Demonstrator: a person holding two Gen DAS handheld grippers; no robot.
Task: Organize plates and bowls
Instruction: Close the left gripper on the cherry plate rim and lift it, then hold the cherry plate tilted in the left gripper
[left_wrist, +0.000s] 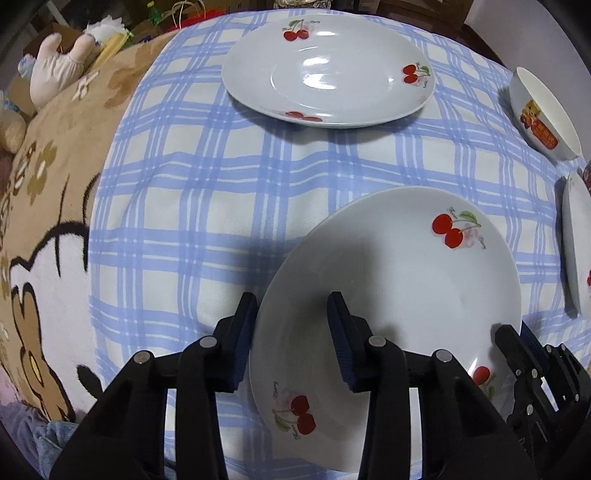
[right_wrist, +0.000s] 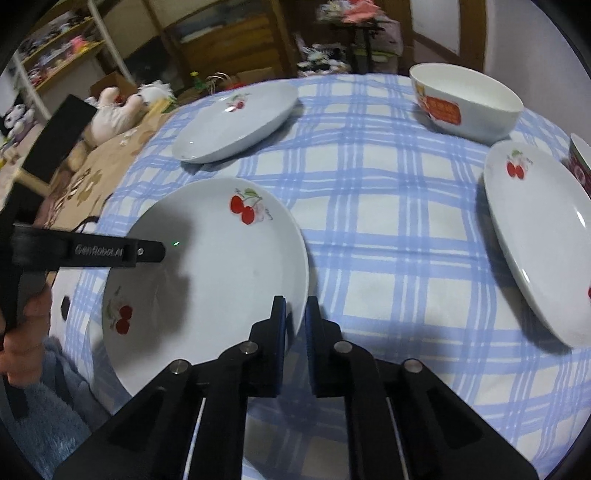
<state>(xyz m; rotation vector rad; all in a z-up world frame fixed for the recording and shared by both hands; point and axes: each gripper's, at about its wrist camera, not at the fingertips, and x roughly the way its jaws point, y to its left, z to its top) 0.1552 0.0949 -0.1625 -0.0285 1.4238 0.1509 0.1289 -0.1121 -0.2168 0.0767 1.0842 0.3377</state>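
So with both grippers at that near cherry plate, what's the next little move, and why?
Probably a gentle lift: the right gripper is shut on the near plate's rim, and the left gripper straddles the opposite rim. The far plate looks a likely place to stack it.

The left hand-held gripper is matte black plastic, with two angular fingers faced with ribbed dark-blue pads. Round silver pins sit at the joints of its linkage arms. The right hand-held gripper is built the same way: black arms, blue pads, silver pins. Seen from the side, the left one's body carries a raised "GenRobot.AI" marking and a small screw. A bare hand wraps its black handle.
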